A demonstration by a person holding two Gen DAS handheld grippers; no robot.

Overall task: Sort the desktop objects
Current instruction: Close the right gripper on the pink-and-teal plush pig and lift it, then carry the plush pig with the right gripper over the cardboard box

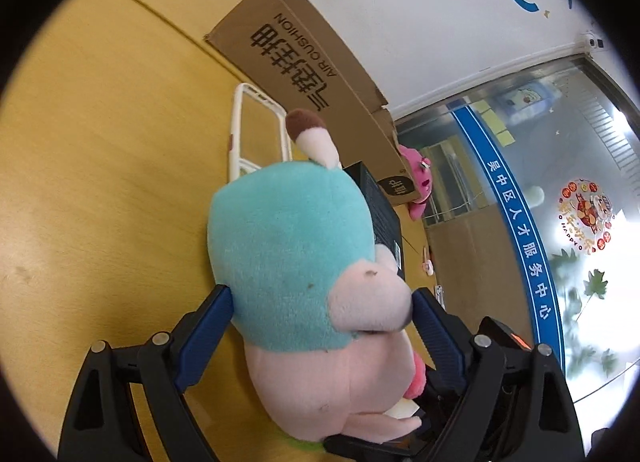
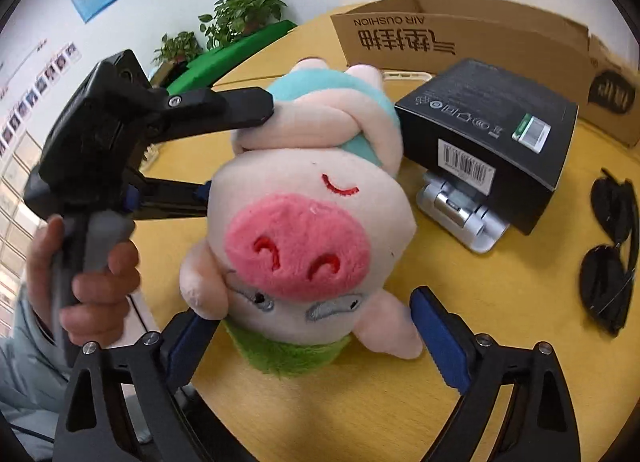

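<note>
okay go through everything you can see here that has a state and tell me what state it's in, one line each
Left gripper: shut on the plush pig.
Right gripper: open, fingers either side of the pig's head.
Plush pig: held by its body.
Cardboard box: open at the top.
Black box: closed, resting on the silver stand.
Silver stand: hinge showing under the black box.
Sunglasses: folded, lying on the table.

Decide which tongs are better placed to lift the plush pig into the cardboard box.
Left. The left tongs are shut on the plush pig, pads pressing both sides of its body. The right tongs stand open around its head, gripping nothing. The cardboard box lies just behind.
</note>
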